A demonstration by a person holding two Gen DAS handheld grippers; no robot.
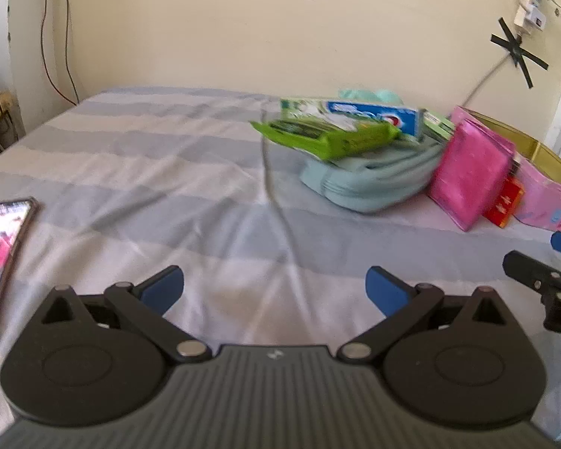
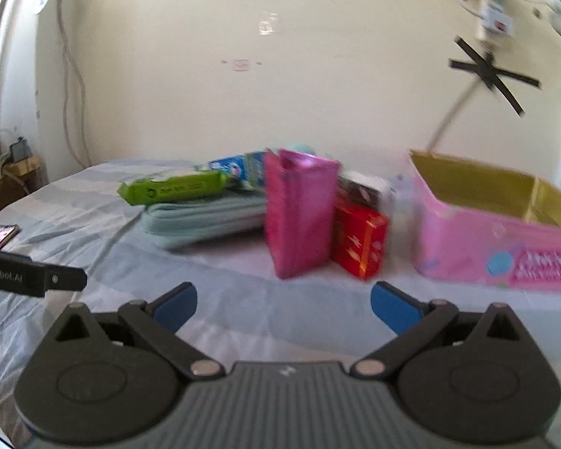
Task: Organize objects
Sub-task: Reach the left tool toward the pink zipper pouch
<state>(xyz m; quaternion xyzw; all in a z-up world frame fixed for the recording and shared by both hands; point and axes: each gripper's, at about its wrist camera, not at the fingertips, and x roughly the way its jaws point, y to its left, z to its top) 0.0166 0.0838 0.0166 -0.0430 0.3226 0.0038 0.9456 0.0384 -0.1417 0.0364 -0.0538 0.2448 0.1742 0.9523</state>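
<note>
A heap of items lies on the striped bed sheet [image 1: 149, 172]. A pale teal pouch [image 1: 370, 179] [image 2: 202, 220] carries a green packet [image 1: 329, 136] [image 2: 172, 187] and a blue toothpaste box [image 1: 374, 112] [image 2: 239, 166]. A magenta packet [image 1: 467, 176] [image 2: 299, 213] stands upright beside a red box [image 1: 505, 202] [image 2: 361, 243]. At the right is an open pink tin [image 2: 478, 243] [image 1: 546, 194] with a gold inside. My left gripper [image 1: 275, 290] is open over bare sheet, well short of the heap. My right gripper [image 2: 284, 307] is open just before the magenta packet, nothing between its fingers.
A phone [image 1: 2, 262] [image 2: 0, 237] with a lit screen lies at the left of the bed. The cream wall behind carries cables and a taped power strip [image 1: 529, 7]. Part of the other gripper shows at each view's side edge [image 1: 542, 280] [image 2: 33, 275].
</note>
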